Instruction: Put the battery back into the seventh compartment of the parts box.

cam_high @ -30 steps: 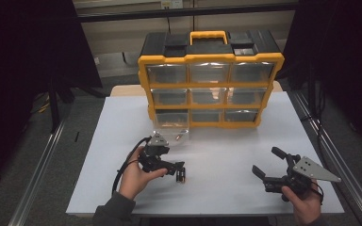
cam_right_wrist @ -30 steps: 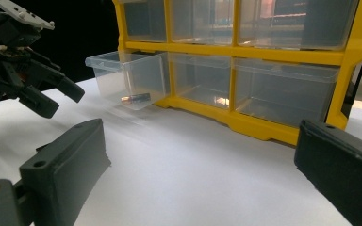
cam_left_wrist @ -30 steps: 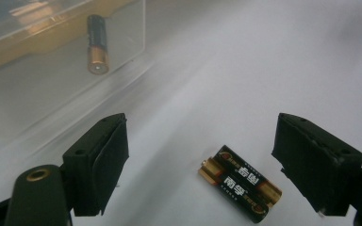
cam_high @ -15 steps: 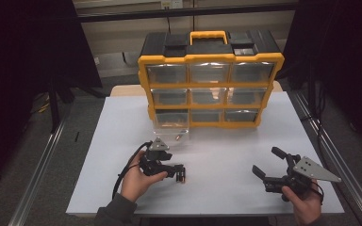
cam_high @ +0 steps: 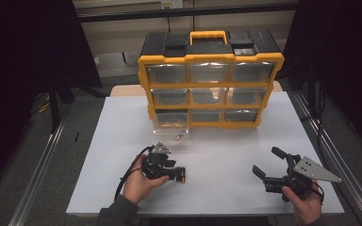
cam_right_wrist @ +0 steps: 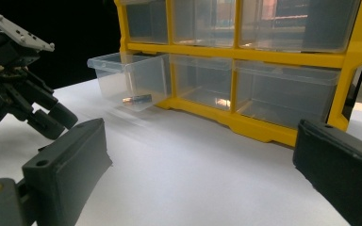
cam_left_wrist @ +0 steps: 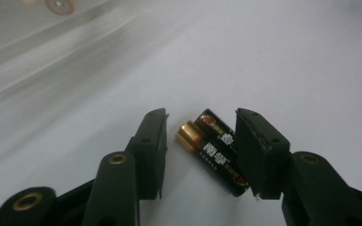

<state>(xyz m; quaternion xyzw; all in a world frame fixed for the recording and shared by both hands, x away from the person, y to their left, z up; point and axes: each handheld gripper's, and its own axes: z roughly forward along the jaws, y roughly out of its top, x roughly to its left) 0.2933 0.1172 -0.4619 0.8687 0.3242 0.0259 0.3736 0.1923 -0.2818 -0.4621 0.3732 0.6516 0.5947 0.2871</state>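
Yellow plastic frames the organizer (cam_high: 210, 77), a boxy cabinet of nine clear drawers under a black lid with a yellow handle, standing at the far side of the smooth white table (cam_high: 226, 155). Its bottom-left drawer (cam_right_wrist: 128, 80) is pulled out, with a small cylinder lying inside. Near the front edge, the left gripper (cam_left_wrist: 201, 141) has its ribbed black jaws spread apart around a battery (cam_left_wrist: 212, 150), a black cylinder with a gold end, lying flat on the table; whether the jaws touch it is unclear. The right gripper (cam_high: 267, 165), well apart to the right, has its blocky matte jaws spread wide and empty.
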